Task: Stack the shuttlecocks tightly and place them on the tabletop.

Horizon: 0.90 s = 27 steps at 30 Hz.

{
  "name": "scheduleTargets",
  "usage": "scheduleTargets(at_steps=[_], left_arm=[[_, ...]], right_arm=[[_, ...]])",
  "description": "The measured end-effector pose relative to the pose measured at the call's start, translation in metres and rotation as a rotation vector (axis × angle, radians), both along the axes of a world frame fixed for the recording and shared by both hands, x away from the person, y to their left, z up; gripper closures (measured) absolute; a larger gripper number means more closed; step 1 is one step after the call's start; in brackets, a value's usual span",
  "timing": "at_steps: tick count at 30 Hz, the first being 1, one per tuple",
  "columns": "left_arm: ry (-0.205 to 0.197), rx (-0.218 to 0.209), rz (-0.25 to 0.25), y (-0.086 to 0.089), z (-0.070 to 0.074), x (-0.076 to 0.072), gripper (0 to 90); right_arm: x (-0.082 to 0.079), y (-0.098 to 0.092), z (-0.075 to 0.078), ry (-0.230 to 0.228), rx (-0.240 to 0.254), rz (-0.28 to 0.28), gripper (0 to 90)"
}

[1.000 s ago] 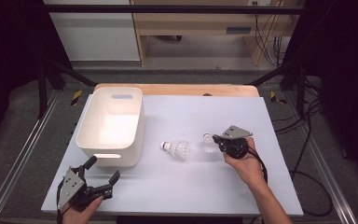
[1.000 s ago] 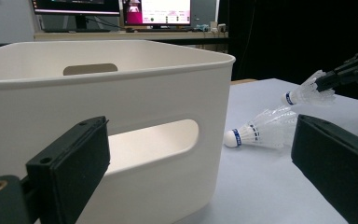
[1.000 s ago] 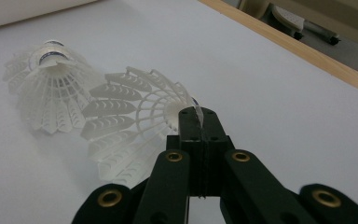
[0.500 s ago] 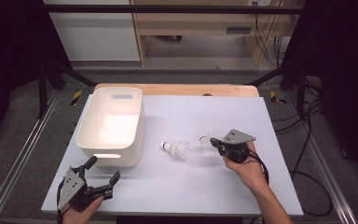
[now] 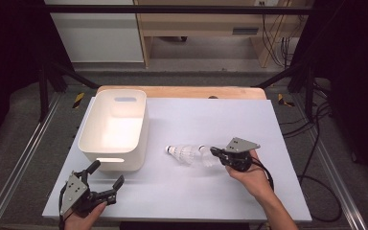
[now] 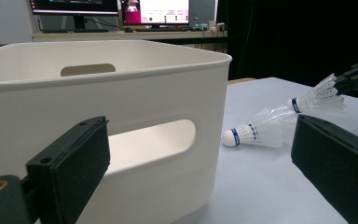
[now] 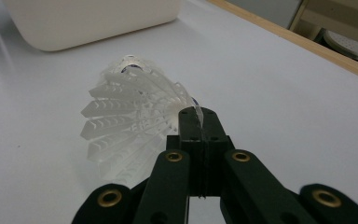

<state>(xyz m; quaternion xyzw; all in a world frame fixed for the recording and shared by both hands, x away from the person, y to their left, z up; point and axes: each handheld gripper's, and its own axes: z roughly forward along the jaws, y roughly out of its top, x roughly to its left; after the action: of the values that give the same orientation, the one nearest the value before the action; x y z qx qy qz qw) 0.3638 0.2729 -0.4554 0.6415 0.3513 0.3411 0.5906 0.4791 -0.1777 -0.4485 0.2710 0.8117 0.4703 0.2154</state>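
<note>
Currently the right gripper (image 5: 214, 152) sits low over the white tabletop (image 5: 206, 196), its jaws pressed together on the edge of a shuttlecock's plastic skirt; the right gripper view shows a thin sliver of feather rim caught between the closed pads. Two white shuttlecocks lie in a line right of the bin. The held shuttlecock (image 5: 205, 154) is the nearer one to the hand, and its cork end appears tucked into the skirt of the second shuttlecock (image 5: 181, 153), whose blue-banded cork (image 6: 231, 136) points toward the white storage bin (image 5: 92, 148). Whether the two are truly nested or just touching I cannot tell.

Left gripper (image 5: 105, 182) waits at the near left corner of the tabletop, jaws spread wide, holding nothing, aimed at the bin's near wall with its handle slot (image 6: 158, 140).

Risks as I judge them:
- Grip is on a flimsy skirt edge, not the cork. A lift could bend the vanes and let the shuttlecock slip or swing out.
- If the two are nested, lifting one may drag the other along, then drop it short of the bin.
- The bin wall is tall; a low carry could catch the dangling skirt on the rim (image 5: 143, 125).
</note>
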Motion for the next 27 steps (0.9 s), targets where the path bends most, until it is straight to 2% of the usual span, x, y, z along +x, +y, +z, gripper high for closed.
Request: scheduleTargets(at_steps=[16,27], left_arm=[[0.003,-0.004,-0.001,-0.001,-0.001,0.0,4.5],[0.004,-0.001,-0.004,-0.002,-0.001,0.001,4.6]], right_arm=[[0.011,0.026,-0.017,0.042,0.008,0.058,90.0],[0.016,0.037,-0.022,0.051,0.025,0.077,90.0]])
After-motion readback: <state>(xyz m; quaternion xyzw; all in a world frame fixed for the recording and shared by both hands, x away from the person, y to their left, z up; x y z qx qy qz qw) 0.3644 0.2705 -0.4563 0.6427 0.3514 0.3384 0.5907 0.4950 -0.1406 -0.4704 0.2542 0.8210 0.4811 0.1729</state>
